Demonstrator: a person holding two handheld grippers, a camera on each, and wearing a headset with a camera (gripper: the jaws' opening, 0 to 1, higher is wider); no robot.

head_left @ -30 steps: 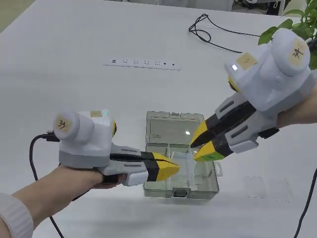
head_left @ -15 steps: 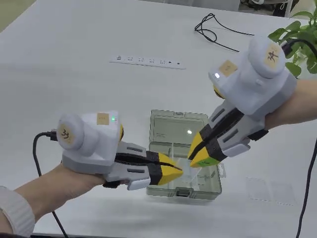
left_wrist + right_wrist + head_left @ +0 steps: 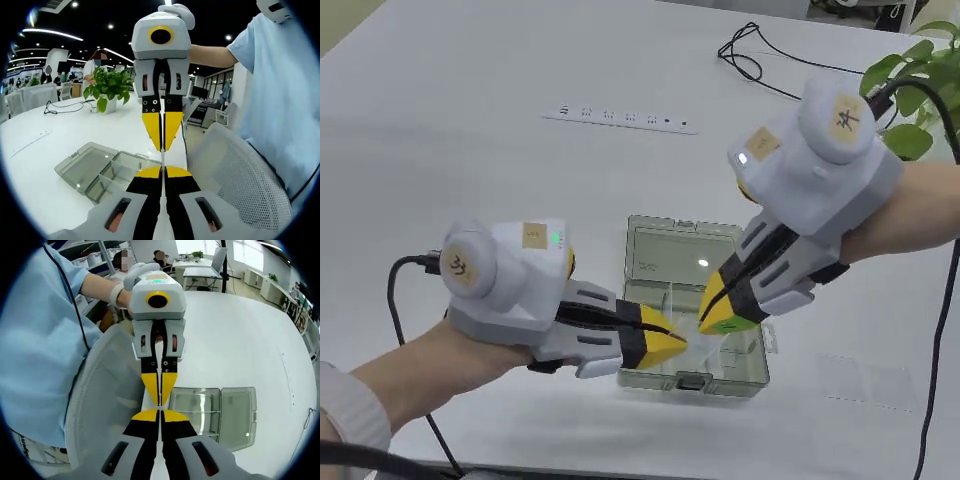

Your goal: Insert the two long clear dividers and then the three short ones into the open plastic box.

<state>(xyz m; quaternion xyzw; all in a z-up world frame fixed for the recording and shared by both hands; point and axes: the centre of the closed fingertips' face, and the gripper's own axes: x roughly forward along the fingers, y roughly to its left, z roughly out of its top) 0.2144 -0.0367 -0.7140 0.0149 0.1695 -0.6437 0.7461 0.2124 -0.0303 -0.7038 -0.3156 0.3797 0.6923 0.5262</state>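
Note:
The open clear plastic box [image 3: 665, 262] lies on the white table, its lid laid flat at the back; it is also seen as the box [image 3: 95, 170] and the box [image 3: 220, 410]. Just above its front half a clear divider [image 3: 694, 322] hangs between the two grippers. My left gripper [image 3: 676, 345] comes in from the left, shut on one end of it. My right gripper [image 3: 714, 320] slants down from the upper right, shut on the other end. In both gripper views the divider is edge-on, a thin line between my left gripper [image 3: 162, 171] and the facing right gripper [image 3: 162, 146].
More clear dividers [image 3: 865, 378] lie flat on the table to the right of the box. A white power strip [image 3: 620, 118] and a black cable [image 3: 752, 62] lie farther back. A green plant [image 3: 910, 75] stands at the right edge. A white mesh chair [image 3: 240, 175] sits beside the table.
The right gripper has tilted steeper and drawn its tips closer to the left gripper's, over the box. The left gripper has stayed nearly in place. The head view has shifted a little.

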